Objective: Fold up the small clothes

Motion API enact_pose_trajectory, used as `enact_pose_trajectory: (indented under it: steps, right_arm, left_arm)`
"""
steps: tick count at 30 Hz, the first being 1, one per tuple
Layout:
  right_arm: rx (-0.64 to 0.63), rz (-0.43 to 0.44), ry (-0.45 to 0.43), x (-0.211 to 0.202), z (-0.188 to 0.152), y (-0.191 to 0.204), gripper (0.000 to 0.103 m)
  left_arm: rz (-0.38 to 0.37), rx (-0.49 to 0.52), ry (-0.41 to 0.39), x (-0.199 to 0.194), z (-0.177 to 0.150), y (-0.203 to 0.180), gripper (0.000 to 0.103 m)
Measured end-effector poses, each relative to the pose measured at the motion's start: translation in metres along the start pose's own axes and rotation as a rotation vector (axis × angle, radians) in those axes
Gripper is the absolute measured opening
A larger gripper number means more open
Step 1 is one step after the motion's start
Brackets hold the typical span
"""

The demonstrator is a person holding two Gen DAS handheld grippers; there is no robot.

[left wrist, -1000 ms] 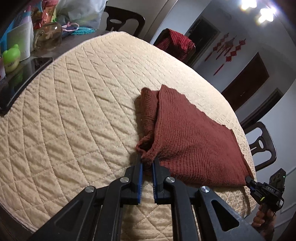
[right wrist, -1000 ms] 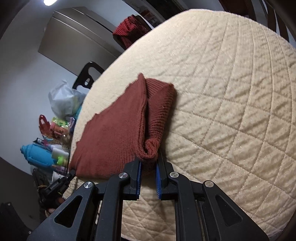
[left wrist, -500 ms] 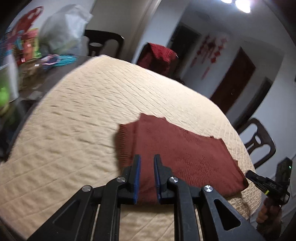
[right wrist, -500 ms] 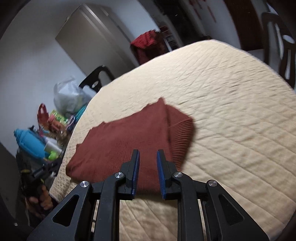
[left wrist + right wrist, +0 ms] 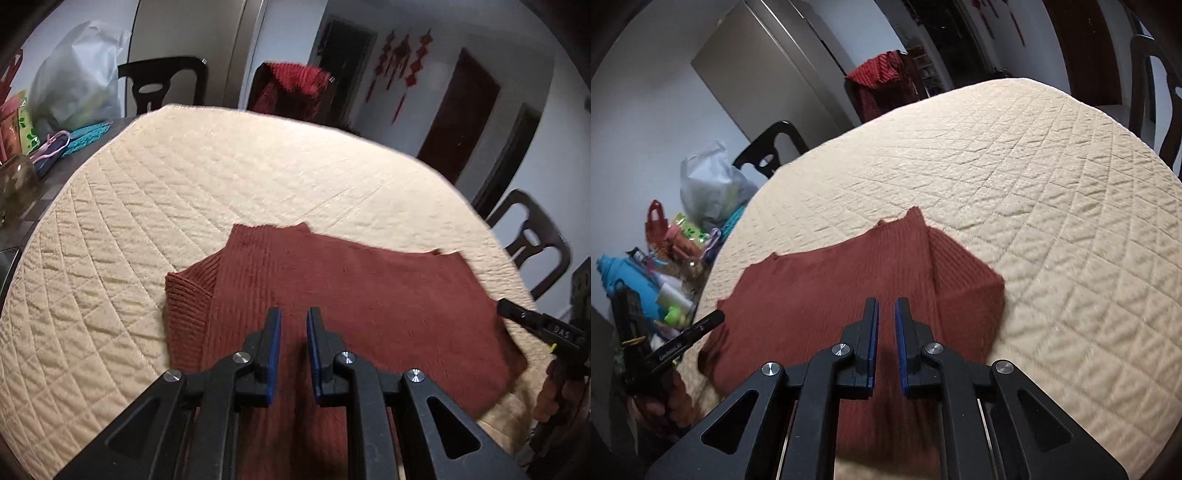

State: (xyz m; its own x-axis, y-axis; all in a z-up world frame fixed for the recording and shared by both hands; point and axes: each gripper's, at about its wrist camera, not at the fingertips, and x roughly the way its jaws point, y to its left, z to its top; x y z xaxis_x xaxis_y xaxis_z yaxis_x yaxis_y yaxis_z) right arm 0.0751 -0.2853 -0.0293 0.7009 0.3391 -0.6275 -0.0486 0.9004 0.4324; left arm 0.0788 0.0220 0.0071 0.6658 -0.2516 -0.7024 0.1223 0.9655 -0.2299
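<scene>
A rust-red knitted garment point(image 5: 362, 299) lies folded flat on the cream quilted table cover point(image 5: 184, 192); it also shows in the right wrist view point(image 5: 842, 280). My left gripper point(image 5: 293, 317) hovers above its near edge, jaws slightly apart and empty. My right gripper point(image 5: 885, 308) hovers above the other end, jaws slightly apart and empty. The right gripper shows at the right edge of the left wrist view point(image 5: 532, 321). The left gripper shows at the left of the right wrist view point(image 5: 690, 332).
Dark chairs point(image 5: 162, 85) stand around the table, one draped with a red cloth point(image 5: 291, 88). A plastic bag point(image 5: 74, 77), jar and colourful clutter point(image 5: 665, 266) sit at the table's left side. Another chair point(image 5: 532, 240) stands at the right.
Both grippers let go of the garment's corners and pulled back and up. The garment now lies flat with its folded edge down.
</scene>
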Motion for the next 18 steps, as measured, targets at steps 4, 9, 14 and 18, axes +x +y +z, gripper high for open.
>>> enact_pose_trajectory:
  steps: [4, 9, 14, 18]
  right_arm:
    - [0.055, -0.024, 0.021, 0.011, 0.004, -0.018, 0.009]
    - [0.024, -0.003, -0.006, 0.009, 0.019, -0.002, 0.009]
    - [0.029, -0.029, 0.059, 0.040, 0.030, -0.005, 0.009]
    - [0.086, -0.025, 0.032, 0.037, 0.033, -0.026, 0.009]
  left_arm:
    - [0.004, -0.004, 0.019, 0.007, 0.000, 0.006, 0.016]
    - [0.007, 0.009, -0.018, 0.007, 0.021, -0.002, 0.016]
    - [0.056, -0.028, 0.029, 0.038, 0.032, 0.010, 0.016]
    - [0.033, -0.059, 0.021, 0.038, 0.031, 0.018, 0.018]
